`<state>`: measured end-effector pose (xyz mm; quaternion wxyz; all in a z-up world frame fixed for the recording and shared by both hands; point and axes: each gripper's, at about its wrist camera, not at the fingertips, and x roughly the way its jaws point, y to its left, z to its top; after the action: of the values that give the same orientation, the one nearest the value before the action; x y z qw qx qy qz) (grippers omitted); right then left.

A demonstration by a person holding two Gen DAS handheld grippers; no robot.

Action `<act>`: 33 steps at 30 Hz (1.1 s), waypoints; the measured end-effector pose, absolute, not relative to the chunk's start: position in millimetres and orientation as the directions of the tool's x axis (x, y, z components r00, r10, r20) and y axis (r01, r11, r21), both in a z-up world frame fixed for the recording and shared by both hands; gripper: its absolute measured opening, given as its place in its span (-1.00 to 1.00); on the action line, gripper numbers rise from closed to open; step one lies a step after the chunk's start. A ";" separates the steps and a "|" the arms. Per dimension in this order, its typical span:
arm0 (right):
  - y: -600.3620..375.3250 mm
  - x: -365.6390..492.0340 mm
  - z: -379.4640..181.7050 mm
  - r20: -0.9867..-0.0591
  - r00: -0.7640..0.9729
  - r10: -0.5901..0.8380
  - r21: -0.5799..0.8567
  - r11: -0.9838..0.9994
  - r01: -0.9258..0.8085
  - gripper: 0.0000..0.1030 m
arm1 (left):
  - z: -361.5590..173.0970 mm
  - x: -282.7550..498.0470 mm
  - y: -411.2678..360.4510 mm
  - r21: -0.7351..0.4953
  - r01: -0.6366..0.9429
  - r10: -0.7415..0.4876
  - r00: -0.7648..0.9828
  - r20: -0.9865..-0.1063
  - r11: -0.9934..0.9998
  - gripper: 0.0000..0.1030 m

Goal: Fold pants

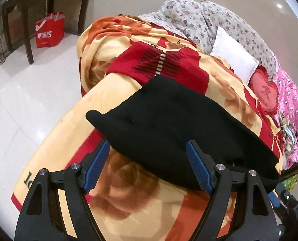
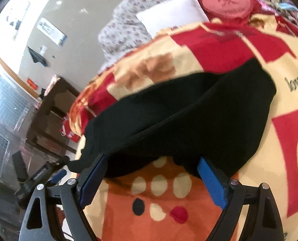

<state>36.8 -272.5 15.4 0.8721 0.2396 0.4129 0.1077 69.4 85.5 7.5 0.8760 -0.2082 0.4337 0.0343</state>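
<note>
Black pants (image 1: 179, 124) lie folded in a thick bundle on a red, yellow and orange patterned blanket (image 1: 129, 190) on a bed. My left gripper (image 1: 148, 150) is open, its blue pads on either side of the bundle's near edge, holding nothing. In the right wrist view the pants (image 2: 189, 116) show a fold line running across them. My right gripper (image 2: 151, 160) is open too, its pads spread at the pants' near edge. The other gripper shows at the far left of the right wrist view (image 2: 56, 174).
A white pillow (image 1: 233, 58), a red heart cushion (image 1: 264, 92) and a floral quilt (image 1: 219, 18) lie at the bed's far end. Pink bedding (image 1: 295, 120) runs along the right. A dark wooden table (image 1: 28, 10) and a red shopping bag (image 1: 49, 31) stand on the white floor.
</note>
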 end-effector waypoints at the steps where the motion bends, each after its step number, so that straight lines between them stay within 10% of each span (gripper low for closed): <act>1: -271.6 39.7 16.0 -0.676 0.635 0.374 0.490 0.872 0.008 0.75 | 6.1 70.6 85.1 -0.338 -0.238 -0.126 0.619 -0.775 0.910 0.54; 16: -287.5 62.7 -4.1 -0.656 0.602 0.455 0.622 0.778 0.090 0.70 | -1.4 80.4 72.8 -0.255 -0.246 -0.060 0.598 -0.799 0.935 0.54; 23: -285.6 63.8 -13.3 -0.653 0.621 0.435 0.568 0.823 0.021 -0.15 | -14.9 87.7 74.9 -0.289 -0.264 -0.092 0.573 -0.815 0.920 0.53; 28: -275.9 43.6 -8.9 -0.661 0.620 0.422 0.493 0.868 -0.065 -0.49 | -25.3 82.0 70.8 -0.298 -0.234 -0.116 0.573 -0.811 0.925 -0.36; 33: -265.8 9.1 -5.6 -0.669 0.565 0.483 0.472 0.863 -0.178 -0.67 | -17.4 41.9 71.4 -0.296 -0.152 -0.152 0.595 -0.789 0.943 -0.70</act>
<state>9.1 -265.8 -5.6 0.8664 0.1788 0.4255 0.1907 41.9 71.4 -17.4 0.8770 -0.1690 0.4498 -0.0001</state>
